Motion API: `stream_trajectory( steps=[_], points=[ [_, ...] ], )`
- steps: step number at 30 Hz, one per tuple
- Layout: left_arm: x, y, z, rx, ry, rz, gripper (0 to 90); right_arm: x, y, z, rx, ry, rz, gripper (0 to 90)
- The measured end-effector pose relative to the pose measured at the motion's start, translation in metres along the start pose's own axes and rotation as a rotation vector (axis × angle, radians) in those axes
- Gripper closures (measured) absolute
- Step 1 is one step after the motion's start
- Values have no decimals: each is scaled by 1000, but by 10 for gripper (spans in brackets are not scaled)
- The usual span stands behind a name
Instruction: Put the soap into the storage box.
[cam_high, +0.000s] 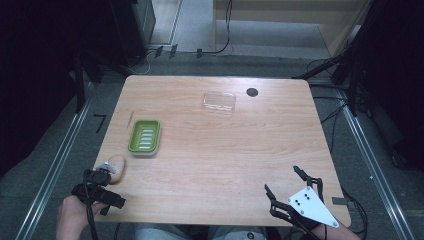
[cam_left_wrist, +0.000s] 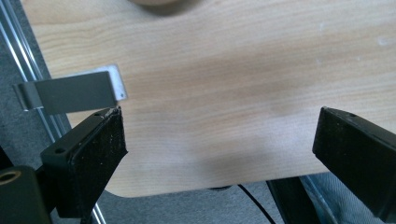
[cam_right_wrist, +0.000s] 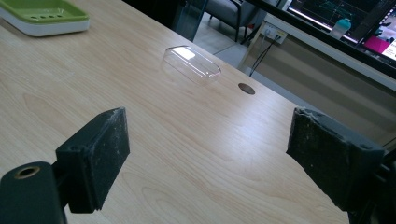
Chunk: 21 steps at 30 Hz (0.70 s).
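Presently itemised on the wooden surface (cam_high: 215, 150): one green soap dish (cam_high: 144, 136) left of centre, one clear plastic lid (cam_high: 219, 101) well apart at the far side near one dark round hole (cam_high: 252, 92), and one pale oval soap bar (cam_high: 117, 168) at the near left edge. Two claws: left claw (cam_high: 102, 175), jaws apart and empty, just beside the soap bar; right claw (cam_high: 284, 181), jaws wide apart and empty, over the near right corner.

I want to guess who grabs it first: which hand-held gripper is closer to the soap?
Left. The left hand-held gripper sits right beside the soap at the table's near-left corner; the right one is far across, near-right.
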<state>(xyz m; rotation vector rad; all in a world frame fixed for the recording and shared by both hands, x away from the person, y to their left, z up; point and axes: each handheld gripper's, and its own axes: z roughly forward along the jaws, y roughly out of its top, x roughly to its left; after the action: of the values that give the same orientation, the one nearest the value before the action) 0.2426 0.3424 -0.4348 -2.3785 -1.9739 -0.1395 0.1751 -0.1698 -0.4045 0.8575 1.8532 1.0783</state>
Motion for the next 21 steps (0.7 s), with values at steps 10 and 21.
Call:
stream_trajectory(
  steps=[10,21],
  points=[
    [6,12,-2,-11,-5,-9,31,-1,0,0,-1,-2,2,133],
    [10,26,-4,-29,-22,-16,32,-1,0,0,-1,-5,2,133]
  ],
)
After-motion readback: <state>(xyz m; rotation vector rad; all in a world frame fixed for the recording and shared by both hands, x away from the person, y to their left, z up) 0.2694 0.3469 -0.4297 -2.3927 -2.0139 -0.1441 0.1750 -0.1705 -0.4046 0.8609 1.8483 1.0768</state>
